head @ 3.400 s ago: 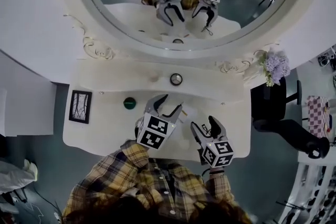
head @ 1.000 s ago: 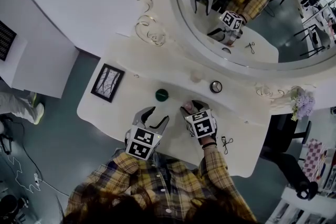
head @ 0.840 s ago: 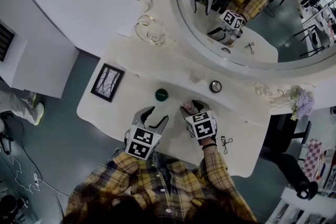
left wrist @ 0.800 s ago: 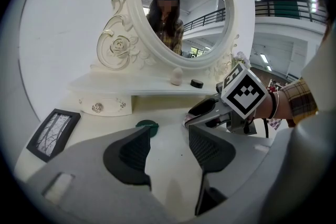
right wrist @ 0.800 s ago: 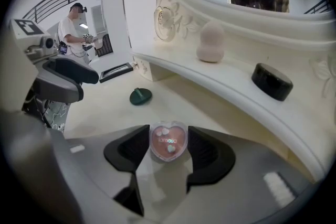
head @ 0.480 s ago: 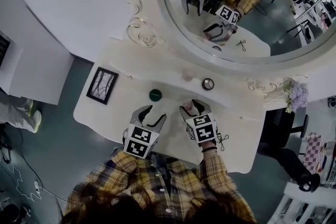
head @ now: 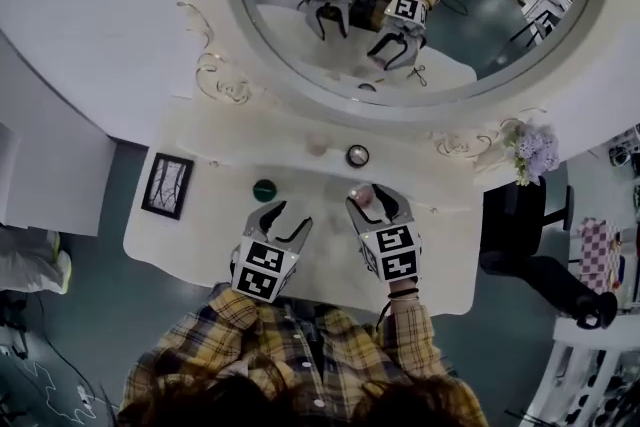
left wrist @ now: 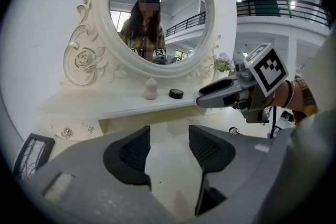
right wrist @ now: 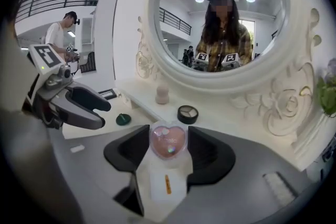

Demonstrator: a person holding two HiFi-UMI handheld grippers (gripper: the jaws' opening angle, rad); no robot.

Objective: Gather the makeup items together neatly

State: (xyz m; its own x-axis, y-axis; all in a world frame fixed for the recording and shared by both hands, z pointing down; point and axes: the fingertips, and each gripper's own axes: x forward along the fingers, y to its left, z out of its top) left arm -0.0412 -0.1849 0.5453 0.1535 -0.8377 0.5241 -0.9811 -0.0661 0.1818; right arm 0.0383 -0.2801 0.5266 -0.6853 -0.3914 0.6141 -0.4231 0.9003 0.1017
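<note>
Right gripper view shows our right gripper pinching a pink heart-shaped plastic compact — our left gripper hangs spread, its 2 jaws empty.

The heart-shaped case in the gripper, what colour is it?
The heart-shaped case is pink. The right gripper view shows it best.

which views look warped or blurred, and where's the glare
Left gripper view: fisheye bend, black corners, and a mosaic patch over the face in the mirror. Right gripper view: the same bend and dark corners, with a small glint on the heart compact between the jaws. Head view: dim and bluish, mostly sharp, no glare.
</note>
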